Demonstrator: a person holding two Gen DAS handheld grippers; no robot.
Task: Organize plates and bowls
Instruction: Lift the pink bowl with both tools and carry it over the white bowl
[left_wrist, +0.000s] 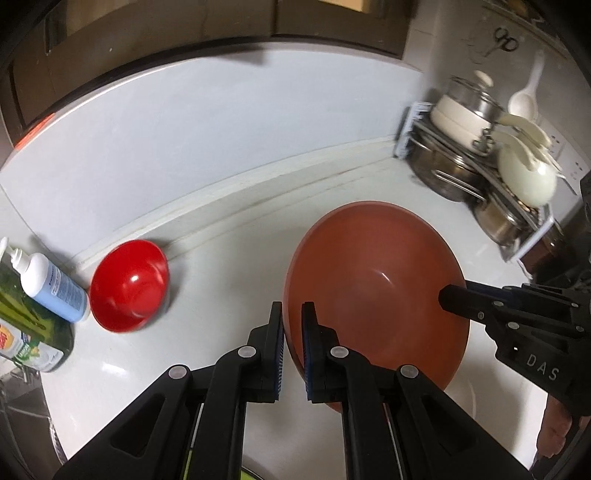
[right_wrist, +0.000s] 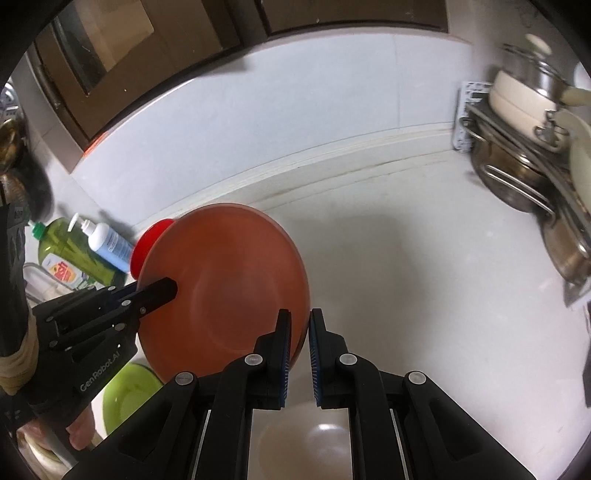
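Grippers pinching our brown plate (left_wrist: 373, 284) by opposite rims, left gripper (left_wrist: 292, 325) and right gripper (right_wrist: 299, 332) each clamped on an edge, plate tilted above the white counter (left_wrist: 229, 258), hollow facing us, red bowl (left_wrist: 127, 286) near the wall, "DAS" and "GenRobot.AI" readable on the gripper bodies.
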